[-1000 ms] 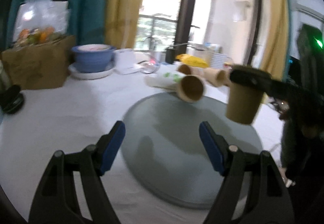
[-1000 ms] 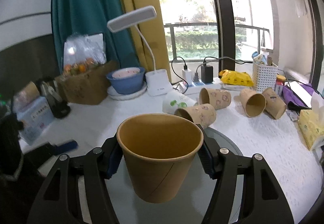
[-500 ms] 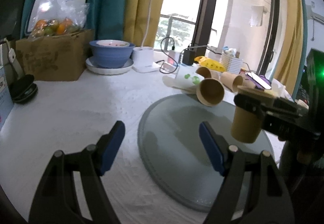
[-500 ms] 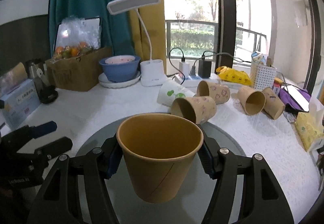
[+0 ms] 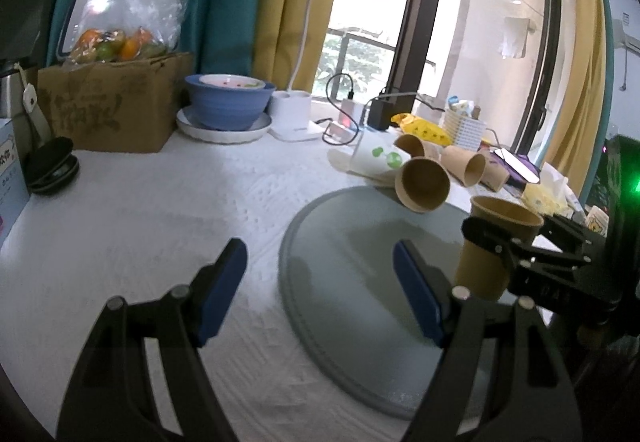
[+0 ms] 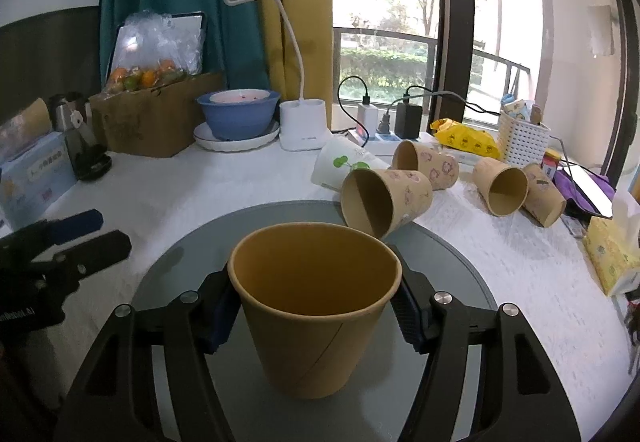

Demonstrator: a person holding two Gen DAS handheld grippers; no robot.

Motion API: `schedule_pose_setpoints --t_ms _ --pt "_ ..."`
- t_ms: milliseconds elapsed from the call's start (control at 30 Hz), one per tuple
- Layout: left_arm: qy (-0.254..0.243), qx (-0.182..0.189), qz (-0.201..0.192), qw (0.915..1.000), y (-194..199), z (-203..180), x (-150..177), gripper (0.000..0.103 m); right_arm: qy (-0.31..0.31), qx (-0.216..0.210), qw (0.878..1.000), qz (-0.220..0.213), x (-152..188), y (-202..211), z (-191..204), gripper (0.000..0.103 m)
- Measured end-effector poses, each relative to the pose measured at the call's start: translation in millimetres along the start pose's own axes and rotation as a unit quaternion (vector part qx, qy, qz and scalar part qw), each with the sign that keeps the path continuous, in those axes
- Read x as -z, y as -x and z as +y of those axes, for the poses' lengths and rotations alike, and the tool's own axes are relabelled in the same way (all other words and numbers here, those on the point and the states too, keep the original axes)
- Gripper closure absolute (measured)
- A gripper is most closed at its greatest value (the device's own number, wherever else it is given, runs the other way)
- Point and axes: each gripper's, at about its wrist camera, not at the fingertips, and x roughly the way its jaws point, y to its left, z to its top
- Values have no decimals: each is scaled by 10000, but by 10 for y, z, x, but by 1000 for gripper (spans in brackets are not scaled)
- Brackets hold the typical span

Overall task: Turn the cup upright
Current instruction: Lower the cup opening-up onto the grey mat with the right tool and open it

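My right gripper is shut on a plain brown paper cup, held upright with its mouth up, over the round grey tray. In the left wrist view the same cup stands upright in the right gripper at the tray's right side, its base low over or on the tray. My left gripper is open and empty above the tray's left edge. It also shows in the right wrist view at the left.
Several paper cups lie on their sides behind the tray: a patterned one on its far rim, a white one, others to the right. A blue bowl, white lamp, cardboard box, chargers and tissue packs line the back and sides.
The right gripper has lowered the upright cup toward the tray. The left gripper has drawn back to the left and stays open.
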Motion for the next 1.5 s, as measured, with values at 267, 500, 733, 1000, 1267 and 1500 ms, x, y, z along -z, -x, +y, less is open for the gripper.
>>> schedule_pose_setpoints --t_ms 267,500,733,1000,1267,1500 --pt "-15 26 -15 10000 26 -26 -5 26 -13 147 9999 74 38 7 -23 33" --pt "-39 50 38 10000 10 -50 1 26 -20 192 9998 86 71 11 -46 28" --pt "-46 68 54 10000 3 -50 0 26 -107 167 9998 86 72 26 -85 27" --pt "-53 94 21 9999 26 -75 -13 26 -182 109 9998 -9 18 95 -114 19" --pt "-101 162 -157 9997 157 -160 -107 26 -189 35 9997 -172 -99 349 -88 18" --pt "-113 250 -323 9991 331 -227 -178 26 -152 111 9994 -284 -159 626 -59 18"
